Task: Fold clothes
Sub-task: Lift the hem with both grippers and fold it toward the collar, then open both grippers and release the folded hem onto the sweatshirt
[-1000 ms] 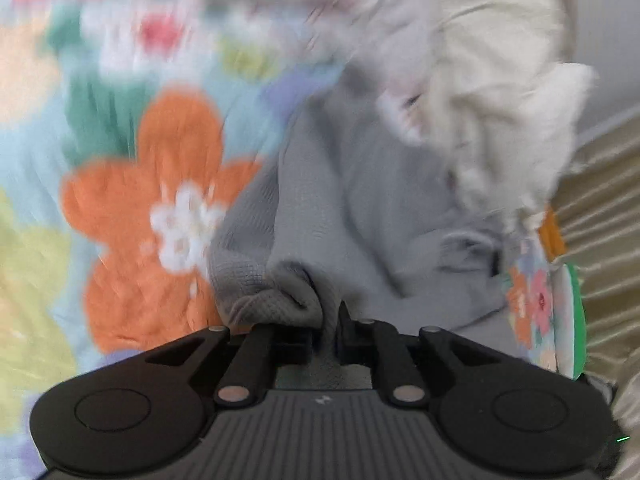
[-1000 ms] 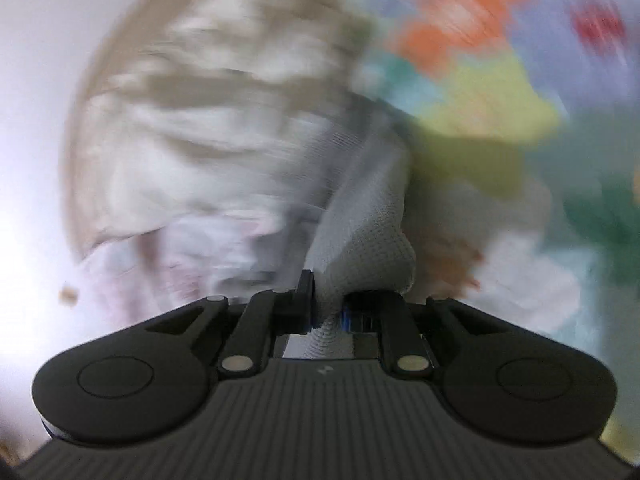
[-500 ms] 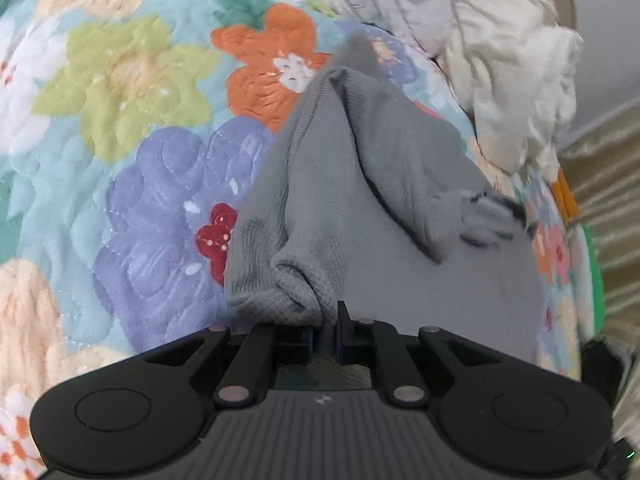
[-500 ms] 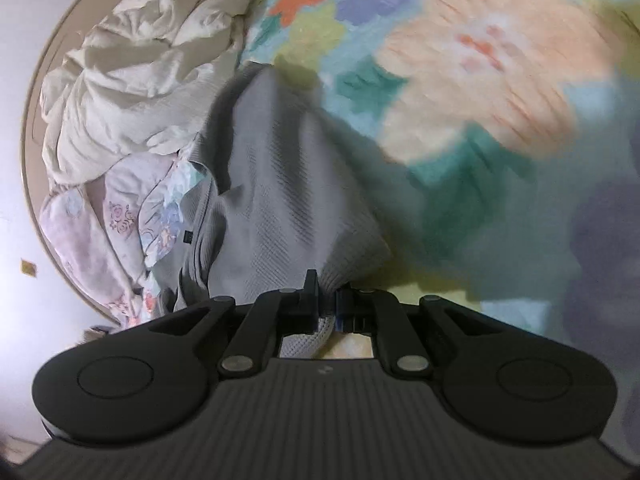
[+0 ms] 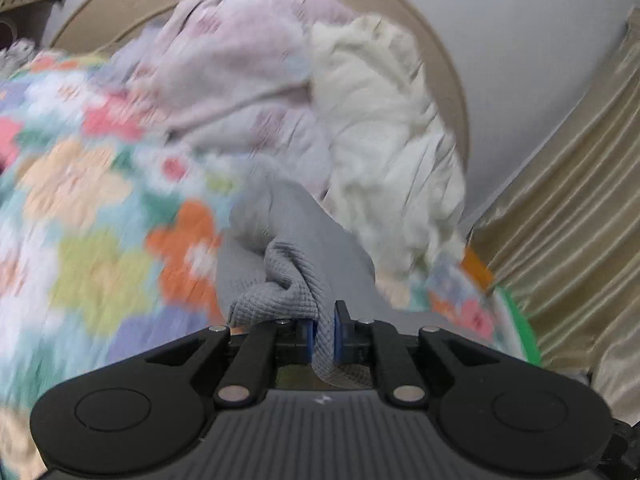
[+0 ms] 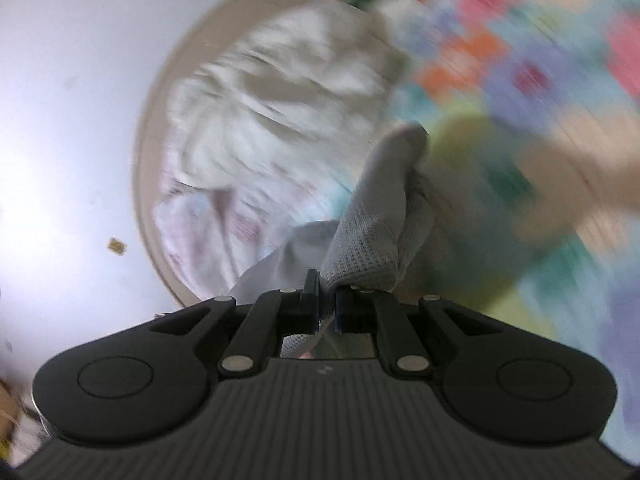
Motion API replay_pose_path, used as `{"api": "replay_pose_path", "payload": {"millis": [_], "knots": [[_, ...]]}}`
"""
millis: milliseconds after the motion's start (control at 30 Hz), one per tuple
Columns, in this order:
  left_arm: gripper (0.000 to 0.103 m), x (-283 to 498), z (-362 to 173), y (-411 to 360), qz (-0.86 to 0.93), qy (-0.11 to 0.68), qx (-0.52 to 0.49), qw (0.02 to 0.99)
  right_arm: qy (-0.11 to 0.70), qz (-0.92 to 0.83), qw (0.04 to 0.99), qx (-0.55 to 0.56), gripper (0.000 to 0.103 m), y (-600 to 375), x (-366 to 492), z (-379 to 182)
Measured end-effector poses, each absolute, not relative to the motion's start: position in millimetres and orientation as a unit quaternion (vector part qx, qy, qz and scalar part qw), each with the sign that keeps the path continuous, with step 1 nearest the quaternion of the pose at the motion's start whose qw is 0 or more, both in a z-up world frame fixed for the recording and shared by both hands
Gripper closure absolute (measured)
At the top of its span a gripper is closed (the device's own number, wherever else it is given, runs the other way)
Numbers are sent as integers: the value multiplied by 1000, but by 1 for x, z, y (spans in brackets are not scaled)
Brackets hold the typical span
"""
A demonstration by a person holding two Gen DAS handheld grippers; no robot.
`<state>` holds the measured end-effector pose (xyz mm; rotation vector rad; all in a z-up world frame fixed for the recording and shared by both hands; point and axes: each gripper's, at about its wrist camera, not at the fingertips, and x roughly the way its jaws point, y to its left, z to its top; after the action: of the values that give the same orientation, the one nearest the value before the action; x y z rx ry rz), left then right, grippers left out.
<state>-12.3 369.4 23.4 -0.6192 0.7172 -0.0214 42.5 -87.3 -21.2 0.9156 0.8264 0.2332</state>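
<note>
A grey waffle-knit garment [image 5: 296, 248] hangs bunched between both grippers above a flowered quilt [image 5: 92, 240]. In the left wrist view my left gripper [image 5: 322, 322] is shut on a folded edge of it, and cloth spills over the left finger. In the right wrist view my right gripper [image 6: 327, 300] is shut on another edge of the grey garment [image 6: 380, 216], which rises in a narrow peak ahead of the fingers. Most of the garment's shape is hidden by folds and motion blur.
A heap of cream bedding [image 5: 392, 132] and pale pink printed fabric [image 5: 240, 76] lies against a curved beige headboard [image 5: 448, 64]. Gold pleated curtains [image 5: 568, 216] hang on the right. The white wall [image 6: 68, 80] fills the left of the right wrist view.
Both grippers have swung upward with the grey garment, from looking down on it spread over the quilt to facing the headboard and bedding. The garment is now bunched and lifted; both views are blurred.
</note>
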Motion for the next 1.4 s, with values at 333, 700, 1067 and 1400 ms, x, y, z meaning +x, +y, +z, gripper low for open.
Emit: {"api": "replay_pose_path", "payload": {"millis": [333,700,1067,1400], "knots": [[93,9,-33,385,3,422,-311,852,401,92,800,437,96,-80,86,-45],[23,174,-6,453,34,378,-380,843,395,58,881,254,49,-37,262,-9],[8,109,-90,465,52,459,-450,765,412,4,855,316,28,-93,170,-63],[5,147,-100,419,67,445,-306,839,417,55,874,242,45,-65,157,-81]]}}
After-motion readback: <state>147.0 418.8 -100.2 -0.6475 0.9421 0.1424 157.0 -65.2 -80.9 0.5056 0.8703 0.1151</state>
